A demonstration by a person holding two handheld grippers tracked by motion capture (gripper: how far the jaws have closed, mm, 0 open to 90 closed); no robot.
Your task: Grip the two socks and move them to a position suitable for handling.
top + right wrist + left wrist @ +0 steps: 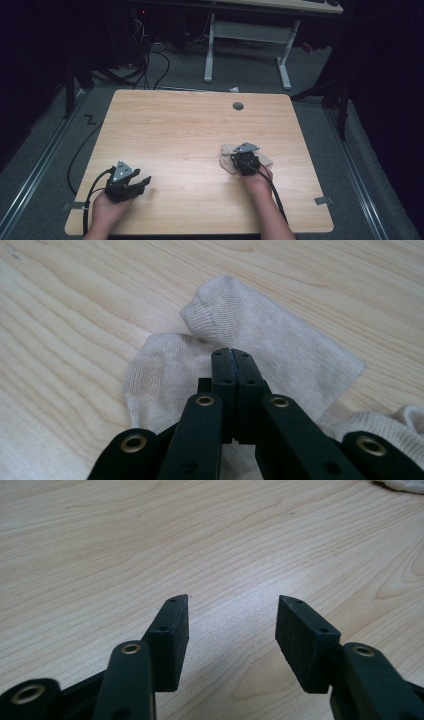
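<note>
Right, your right gripper (232, 352) has its jaws pressed together over the beige sock (280, 347), centre of the right gripper view; whether fabric is pinched I can't tell; in the high view the sock (227, 161) lies right of centre on the table (190, 130); left gripper (232, 617) jaws apart, over bare wood; looks like the sock-handling step is just starting; next you need a confirmed pinch before lifting.

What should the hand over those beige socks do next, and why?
Probably open the right gripper a little and lower it onto the sock. Its jaws are pressed together above the fabric, and I cannot see any cloth caught between them. The left gripper waits open over bare table, well away from the socks.
</note>
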